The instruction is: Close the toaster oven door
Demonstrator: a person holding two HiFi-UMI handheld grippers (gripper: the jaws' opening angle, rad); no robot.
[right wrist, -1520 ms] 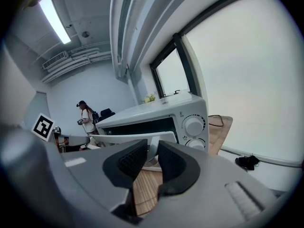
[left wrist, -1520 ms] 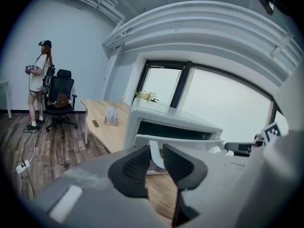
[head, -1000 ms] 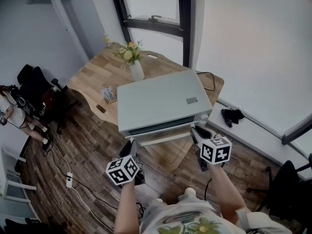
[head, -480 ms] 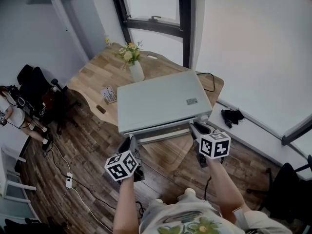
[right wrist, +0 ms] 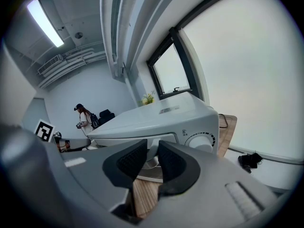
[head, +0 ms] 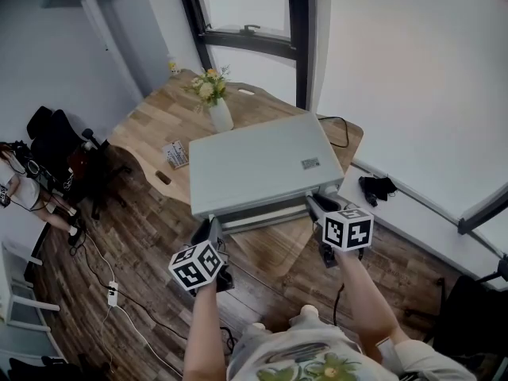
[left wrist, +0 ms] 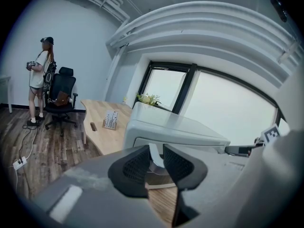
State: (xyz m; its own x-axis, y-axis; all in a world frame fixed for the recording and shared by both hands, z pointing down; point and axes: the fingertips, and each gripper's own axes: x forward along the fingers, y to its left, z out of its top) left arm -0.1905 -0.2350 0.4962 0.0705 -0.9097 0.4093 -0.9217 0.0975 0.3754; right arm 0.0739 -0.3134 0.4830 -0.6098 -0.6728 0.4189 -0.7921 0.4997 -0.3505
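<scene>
A pale grey toaster oven stands at the near edge of a wooden table. Its door is tipped up almost against the front, with only a narrow dark gap showing. My left gripper is at the door's left end and my right gripper at its right end. In the left gripper view the oven fills the middle, and the left gripper is shut on the white door handle. In the right gripper view the right gripper grips the handle below the oven.
A vase of flowers, a small card stand and a dark block sit on the table behind and left of the oven. A person and an office chair are at far left. A cable crosses the floor.
The oven door has swung up from partly open to nearly shut. Both grippers have moved up and toward the oven with the handle.
</scene>
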